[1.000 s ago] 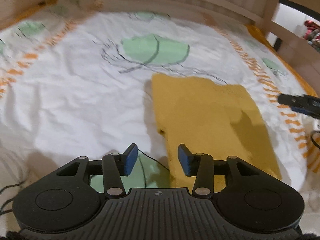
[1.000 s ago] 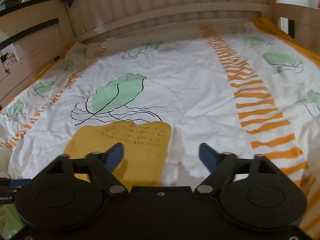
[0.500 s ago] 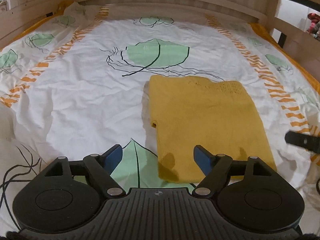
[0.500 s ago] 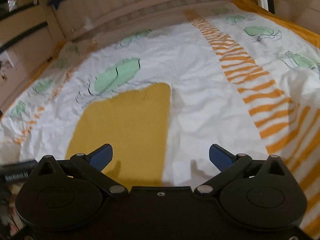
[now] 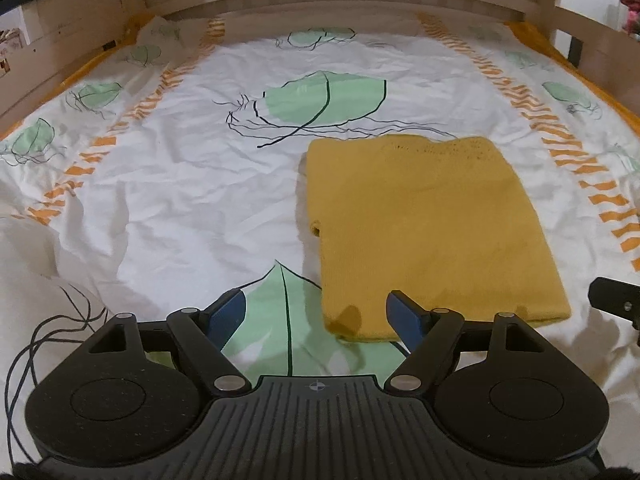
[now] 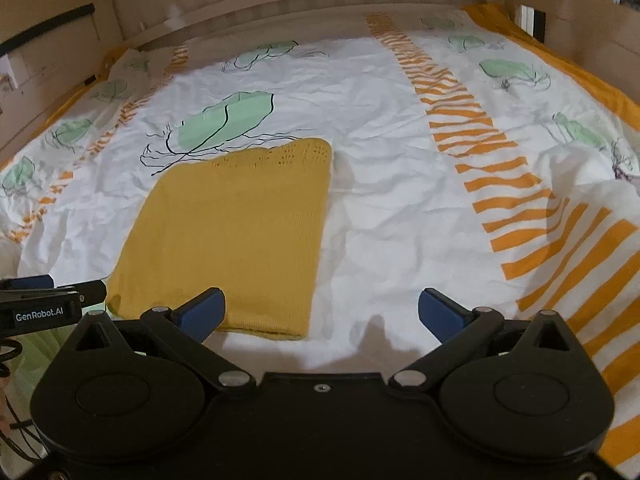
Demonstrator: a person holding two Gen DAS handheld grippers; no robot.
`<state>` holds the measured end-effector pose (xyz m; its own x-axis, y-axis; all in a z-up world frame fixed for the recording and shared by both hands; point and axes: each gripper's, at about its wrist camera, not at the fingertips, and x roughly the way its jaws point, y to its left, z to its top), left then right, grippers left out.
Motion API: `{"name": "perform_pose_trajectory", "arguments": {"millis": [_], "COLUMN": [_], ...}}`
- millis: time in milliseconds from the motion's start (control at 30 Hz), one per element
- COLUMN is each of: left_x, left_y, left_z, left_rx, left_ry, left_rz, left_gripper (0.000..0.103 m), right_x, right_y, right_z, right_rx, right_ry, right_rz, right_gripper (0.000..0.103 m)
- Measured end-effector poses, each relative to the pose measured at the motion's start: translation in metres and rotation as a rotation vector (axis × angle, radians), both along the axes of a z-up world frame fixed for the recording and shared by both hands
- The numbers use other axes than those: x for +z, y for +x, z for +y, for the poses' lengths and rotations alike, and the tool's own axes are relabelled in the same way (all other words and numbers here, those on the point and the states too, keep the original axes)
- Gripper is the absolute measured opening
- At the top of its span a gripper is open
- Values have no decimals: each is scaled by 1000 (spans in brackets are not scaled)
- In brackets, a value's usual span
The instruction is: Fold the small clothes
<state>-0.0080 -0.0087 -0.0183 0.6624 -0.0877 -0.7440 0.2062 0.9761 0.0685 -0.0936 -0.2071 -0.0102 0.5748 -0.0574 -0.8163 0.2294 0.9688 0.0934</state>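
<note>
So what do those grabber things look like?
Each hand-held gripper is black plastic with two round discs, silver rivets and two blue finger pads. The left one has a ribbed body, a small crosshair mark, and thin black cables beside it. Seen from the right one, its side reads "GenRobot.AI" in white letters.

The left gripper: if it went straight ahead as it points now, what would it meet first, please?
Probably the near left corner of the folded yellow garment, lying just ahead between the open left gripper jaws; height above the bed is unclear.
</note>
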Motion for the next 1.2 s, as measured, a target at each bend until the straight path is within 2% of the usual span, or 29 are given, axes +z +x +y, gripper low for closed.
{"name": "perform_pose_trajectory", "arguments": {"millis": [300,1200], "left_x": [5,-2], "left_y": [-6,-5], "left_z": [0,8], "left_rx": [-12,7], "left_ry": [-17,-42], "left_rz": [12,58], "left_gripper": [76,76], "right_x": [3,-4], "right_y": [0,6], "right_z": [8,10], "right_rx": [24,33], "right_ry": [-51,-42], "right_rz": [-2,32], "right_gripper": [103,103]}}
